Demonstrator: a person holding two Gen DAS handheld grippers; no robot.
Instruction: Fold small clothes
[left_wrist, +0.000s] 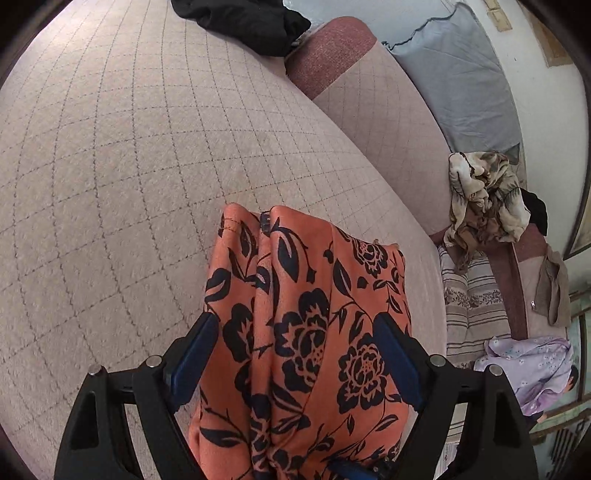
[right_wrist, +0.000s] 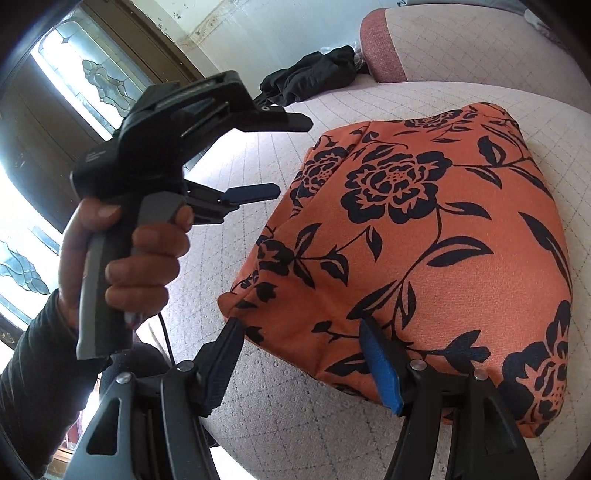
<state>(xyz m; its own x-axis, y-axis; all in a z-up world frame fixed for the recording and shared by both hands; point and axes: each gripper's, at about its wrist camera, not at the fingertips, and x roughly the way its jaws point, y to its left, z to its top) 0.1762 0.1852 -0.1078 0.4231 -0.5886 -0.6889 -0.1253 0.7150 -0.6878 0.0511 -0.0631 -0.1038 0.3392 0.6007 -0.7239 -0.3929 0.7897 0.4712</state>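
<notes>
An orange garment with a black flower print (right_wrist: 424, 236) lies folded on the pale quilted sofa seat (right_wrist: 280, 424). My right gripper (right_wrist: 299, 328) is open at the garment's near edge, its fingers astride the near left corner. My left gripper (right_wrist: 277, 155) is open and held by a hand above the seat, left of the garment, holding nothing. In the left wrist view the garment (left_wrist: 306, 332) fills the space between the open fingers of the left gripper (left_wrist: 295, 325), below them.
A black garment (left_wrist: 251, 22) lies at the far end of the seat (left_wrist: 110, 166), also in the right wrist view (right_wrist: 314, 74). Crumpled patterned cloth (left_wrist: 484, 199), a striped cushion (left_wrist: 469, 299) and a lilac garment (left_wrist: 532, 365) lie to the right. A window (right_wrist: 92, 74) is behind.
</notes>
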